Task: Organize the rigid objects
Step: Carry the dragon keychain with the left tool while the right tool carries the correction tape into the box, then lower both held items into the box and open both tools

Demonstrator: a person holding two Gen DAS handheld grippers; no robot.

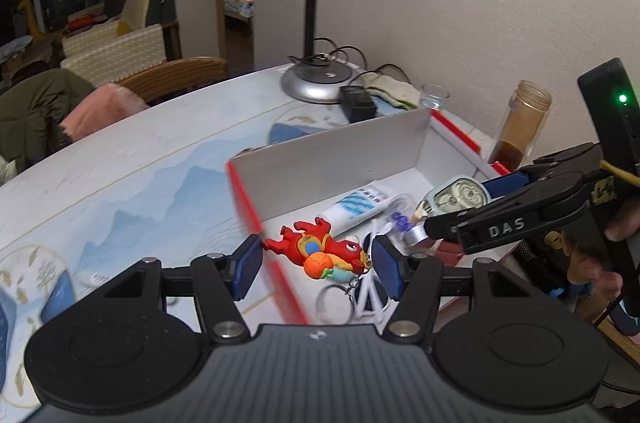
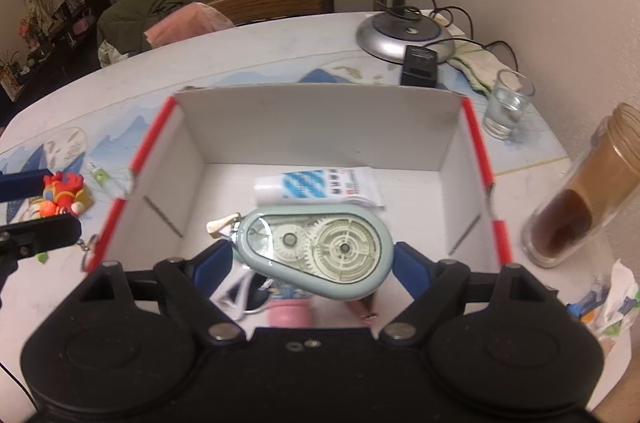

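Red toy keychain (image 1: pixel 320 255) sits clamped between the pads of the left gripper (image 1: pixel 318 265), carried at the red rim of the white box (image 1: pixel 332 159); the right gripper (image 2: pixel 314 263) grips a pale green tape dispenser (image 2: pixel 316 255) over the box interior, above a tube (image 2: pixel 320 185) lying inside. Next likely: lower both, then release inside the walls
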